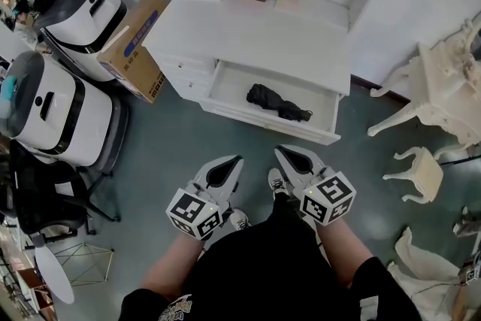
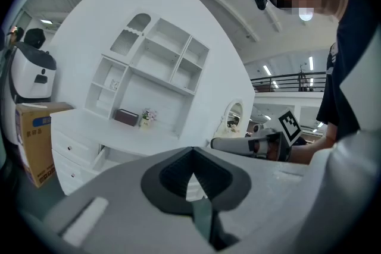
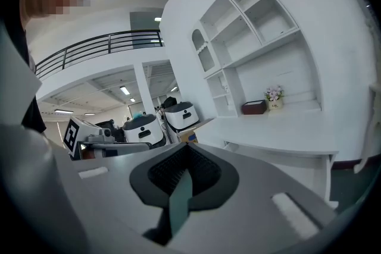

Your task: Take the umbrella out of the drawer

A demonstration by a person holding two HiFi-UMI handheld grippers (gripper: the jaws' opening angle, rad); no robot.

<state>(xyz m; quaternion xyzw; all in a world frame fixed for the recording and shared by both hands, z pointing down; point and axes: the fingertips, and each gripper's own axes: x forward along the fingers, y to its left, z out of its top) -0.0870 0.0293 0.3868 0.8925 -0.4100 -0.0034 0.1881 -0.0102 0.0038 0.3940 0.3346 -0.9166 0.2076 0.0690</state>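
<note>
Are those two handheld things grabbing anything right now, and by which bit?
Nothing is held. The left tool and right tool are both shut and empty; the folded black umbrella lies untouched in the open white drawer.

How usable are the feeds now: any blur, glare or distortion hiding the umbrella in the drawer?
Head view: sharp, evenly lit, no glare, umbrella plain in the open drawer. Left gripper view: heavy fisheye bowing, dark corners, umbrella not visible. Right gripper view: the same.
</note>
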